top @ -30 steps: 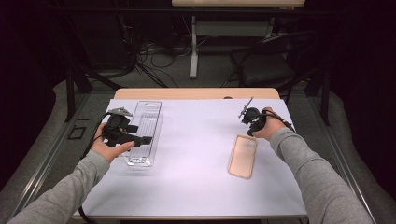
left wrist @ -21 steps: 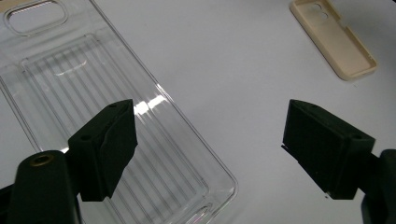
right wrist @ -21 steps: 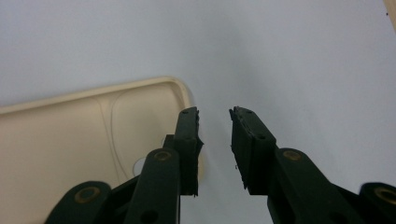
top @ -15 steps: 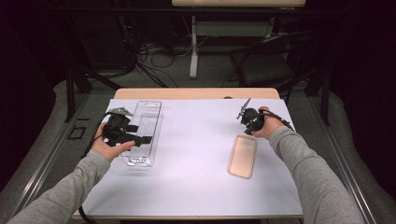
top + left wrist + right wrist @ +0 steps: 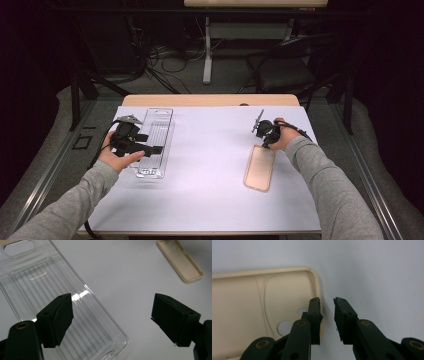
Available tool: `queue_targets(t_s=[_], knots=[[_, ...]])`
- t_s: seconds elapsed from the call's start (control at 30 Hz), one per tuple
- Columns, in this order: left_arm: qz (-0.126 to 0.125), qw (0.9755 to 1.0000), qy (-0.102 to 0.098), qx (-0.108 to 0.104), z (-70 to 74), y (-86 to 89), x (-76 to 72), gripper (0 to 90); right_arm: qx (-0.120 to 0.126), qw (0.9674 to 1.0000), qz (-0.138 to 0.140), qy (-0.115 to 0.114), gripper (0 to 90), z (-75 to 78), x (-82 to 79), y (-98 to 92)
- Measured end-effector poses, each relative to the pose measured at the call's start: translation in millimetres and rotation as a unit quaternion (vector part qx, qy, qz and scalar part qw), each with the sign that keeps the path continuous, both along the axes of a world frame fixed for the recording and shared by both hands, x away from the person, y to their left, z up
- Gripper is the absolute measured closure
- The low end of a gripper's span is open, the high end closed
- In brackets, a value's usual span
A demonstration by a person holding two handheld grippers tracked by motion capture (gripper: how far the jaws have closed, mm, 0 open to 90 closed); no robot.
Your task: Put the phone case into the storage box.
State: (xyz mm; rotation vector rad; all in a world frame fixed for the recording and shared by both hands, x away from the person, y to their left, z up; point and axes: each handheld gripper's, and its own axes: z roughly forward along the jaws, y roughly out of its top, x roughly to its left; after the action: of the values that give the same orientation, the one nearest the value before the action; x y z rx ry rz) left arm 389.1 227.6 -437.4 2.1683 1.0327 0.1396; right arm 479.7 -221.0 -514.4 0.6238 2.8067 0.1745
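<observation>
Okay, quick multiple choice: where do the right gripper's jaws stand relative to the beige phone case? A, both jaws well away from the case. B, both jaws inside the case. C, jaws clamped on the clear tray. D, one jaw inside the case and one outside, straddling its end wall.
D: in the right gripper view the right gripper has one jaw inside the beige phone case and one outside, its end wall between them.

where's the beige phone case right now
In the high view the beige phone case lies flat on the table's right side, its far end rim between the right gripper jaws.
</observation>
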Motion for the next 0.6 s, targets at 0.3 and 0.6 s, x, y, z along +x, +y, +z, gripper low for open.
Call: queue_targets(t_s=[0.3, 0.6], knots=[[0.001, 1.0, 0.003, 0.0, -3.1, 0.3, 0.3, 17.9, -0.011, 0.9999, 0.009, 0.006, 78.5, -4.8, -0.2, 1.9], [0.001, 1.0, 0.004, 0.001, -4.0, 1.1, 0.7, 17.9, -0.016, 0.9995, 0.026, 0.005, 84.2, -11.9, 0.3, 4.3]])
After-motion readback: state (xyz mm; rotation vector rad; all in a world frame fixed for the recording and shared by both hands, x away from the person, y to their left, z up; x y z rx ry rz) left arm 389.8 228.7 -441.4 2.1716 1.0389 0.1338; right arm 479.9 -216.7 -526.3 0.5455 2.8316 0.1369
